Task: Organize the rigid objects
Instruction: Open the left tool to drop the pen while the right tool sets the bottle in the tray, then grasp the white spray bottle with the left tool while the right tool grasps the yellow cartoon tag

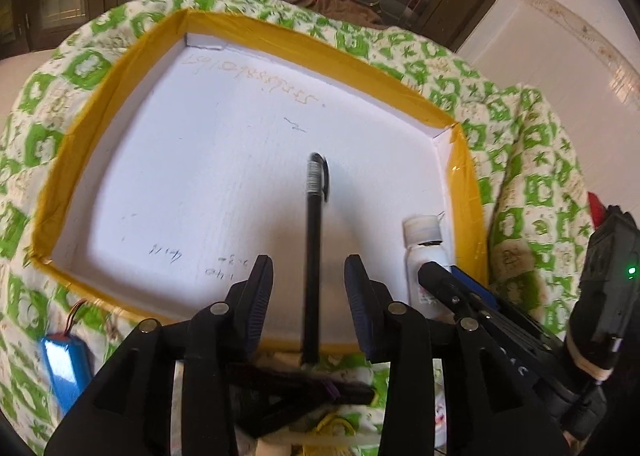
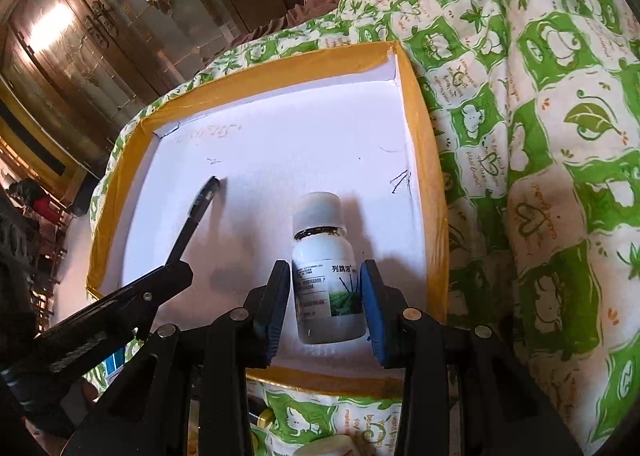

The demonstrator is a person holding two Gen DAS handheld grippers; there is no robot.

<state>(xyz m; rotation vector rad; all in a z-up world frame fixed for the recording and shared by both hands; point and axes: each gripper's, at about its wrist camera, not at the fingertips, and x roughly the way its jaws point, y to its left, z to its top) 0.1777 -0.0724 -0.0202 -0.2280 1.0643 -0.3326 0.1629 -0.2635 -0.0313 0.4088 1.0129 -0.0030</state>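
Inventory, counted:
- Tray point(image 1: 60, 183), white floor with yellow-taped rim: one.
- Black pen point(image 1: 313, 256), capped: one.
- White bottle point(image 2: 326, 268) with white cap and printed label: one.
- Blue battery pack point(image 1: 64, 372) with wires: one.
- Handheld grippers: two, left gripper point(image 1: 309, 280) and right gripper point(image 2: 325, 296).
- Green-and-white patterned quilt point(image 2: 540, 175): one.

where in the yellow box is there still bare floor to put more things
The left half of the yellow box is bare, from the black pen across to the left wall, and so is the back strip behind the pen. The front right corner is crowded: the white bottle in the right claw lies there.
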